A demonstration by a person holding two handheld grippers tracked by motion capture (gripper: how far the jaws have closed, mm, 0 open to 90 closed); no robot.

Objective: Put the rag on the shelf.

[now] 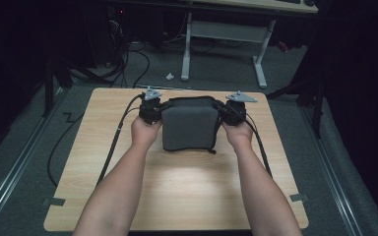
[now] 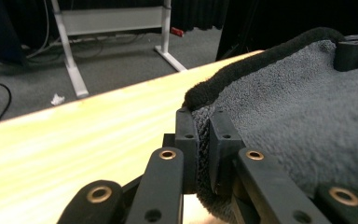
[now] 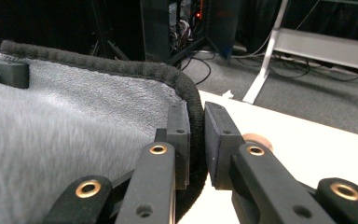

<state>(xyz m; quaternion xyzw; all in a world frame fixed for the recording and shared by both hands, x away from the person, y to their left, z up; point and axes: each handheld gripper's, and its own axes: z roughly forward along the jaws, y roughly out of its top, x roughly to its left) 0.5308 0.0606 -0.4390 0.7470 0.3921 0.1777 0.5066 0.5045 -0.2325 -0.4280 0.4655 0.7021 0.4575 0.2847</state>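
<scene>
A grey fleece cloth (image 1: 189, 127) with a black bound hem lies folded on the wooden table (image 1: 177, 196), in the far half of the surface and roughly centred between the left and right edges. Its far edge is close to the far edge of the table; its near edge sits about mid-surface. A small black tab or loop protrudes at the near right corner of the cloth.

The left gripper (image 1: 150, 110) is at the far left corner of the cloth. In the left gripper view, its jaws are closed on the cloth (image 2: 284, 121): the grey pile and black hem are pinched between the two black pads, with the fabric bunched in the narrow gap. The left hand (image 1: 145, 132) grasps the gripper body from the near side.

The right gripper (image 1: 235, 112) is at the far right corner of the cloth. In the right gripper view, the black hem of the cloth (image 3: 74, 121) runs down between the two pads; the jaws are closed onto that hem. The right hand (image 1: 238, 133) grasps the gripper body from the near side.

A black cable trails from each gripper toward the near edge of the table, one along each forearm.

Beyond the far edge, a white desk frame (image 1: 221, 37) stands on grey carpet.

No brand, label or legible writing can be made out on the cloth, the grippers or the table.
</scene>
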